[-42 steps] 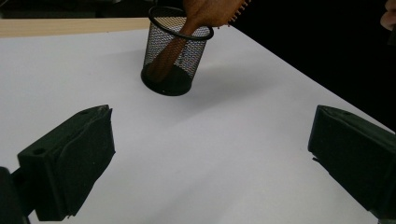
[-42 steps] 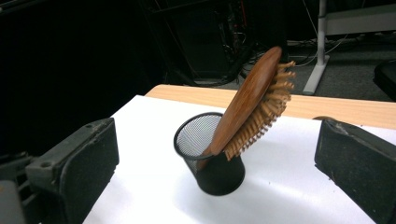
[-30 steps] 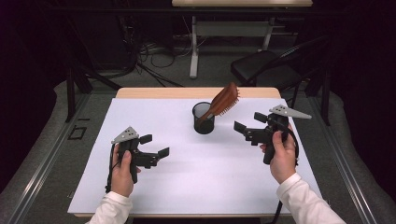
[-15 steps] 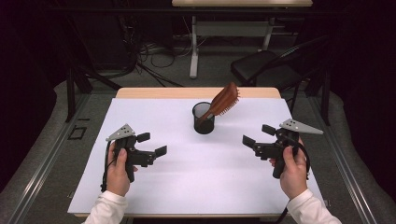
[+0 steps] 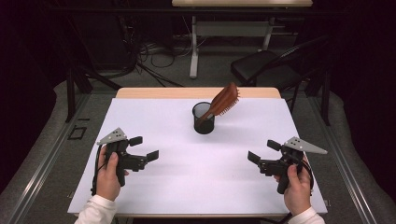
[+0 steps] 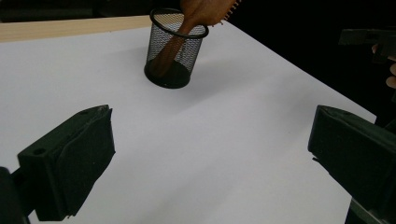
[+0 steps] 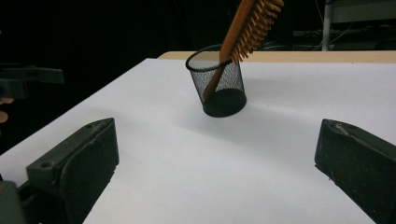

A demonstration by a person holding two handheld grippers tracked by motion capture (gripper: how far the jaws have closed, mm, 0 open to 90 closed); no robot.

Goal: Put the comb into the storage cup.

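Ahead of the black jaws, a reddish-brown wooden hairbrush (image 5: 224, 100) leans in a black wire-mesh cup (image 5: 203, 118) on the white tabletop (image 5: 187, 182), which has a pale wood edge.

My right gripper (image 5: 264, 155) pulls back from the cup

It now sits nearer me and lower on the white table (image 5: 187, 186), well apart from the mesh cup (image 5: 203, 119); my left gripper (image 5: 144, 148) edges slightly back too.
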